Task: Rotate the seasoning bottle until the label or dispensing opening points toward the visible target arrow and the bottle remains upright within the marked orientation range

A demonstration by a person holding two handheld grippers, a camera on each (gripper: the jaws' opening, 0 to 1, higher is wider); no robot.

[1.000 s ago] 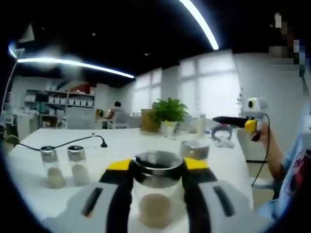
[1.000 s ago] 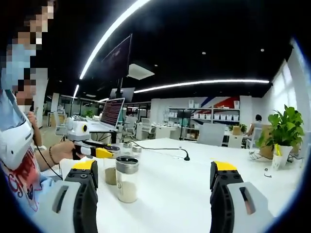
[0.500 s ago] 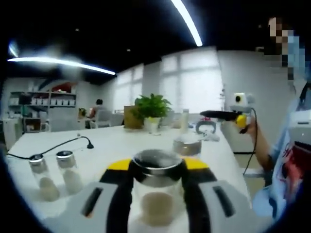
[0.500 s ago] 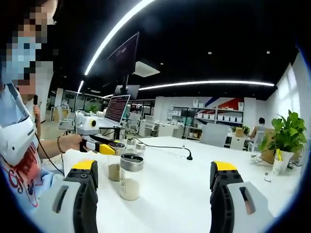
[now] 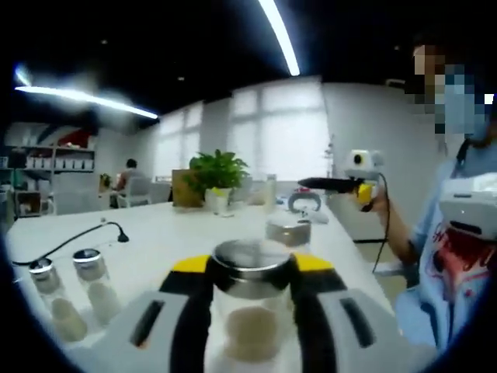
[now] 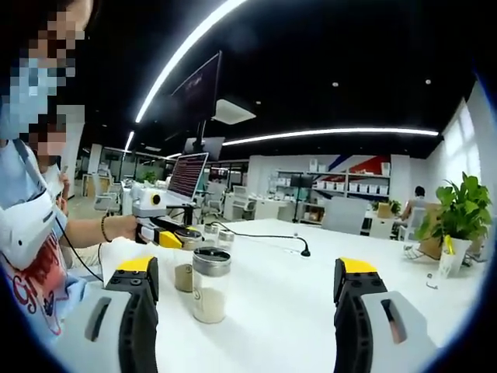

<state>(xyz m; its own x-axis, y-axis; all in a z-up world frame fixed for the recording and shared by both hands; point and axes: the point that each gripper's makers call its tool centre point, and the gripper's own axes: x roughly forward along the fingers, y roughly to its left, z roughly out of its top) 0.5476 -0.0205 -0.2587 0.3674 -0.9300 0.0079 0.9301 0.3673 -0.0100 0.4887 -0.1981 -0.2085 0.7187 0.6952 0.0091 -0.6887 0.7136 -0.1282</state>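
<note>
Your left tool [image 5: 251, 299] grips the bottle [image 5: 251, 311], upright on the tabletop [image 5: 167, 241]; your right tool [image 6: 245, 311] hangs open, empty. Twist slowly, keeping it vertical.

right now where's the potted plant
In the left gripper view the potted plant stands at the table's far edge, left of centre; in the right gripper view it's far right.

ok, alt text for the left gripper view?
The left tool is shut on a glass seasoning bottle with a metal lid, held over a white table. Two more shakers stand at left, a potted plant sits farther back, and the right tool shows at right in a person's hand.
</note>
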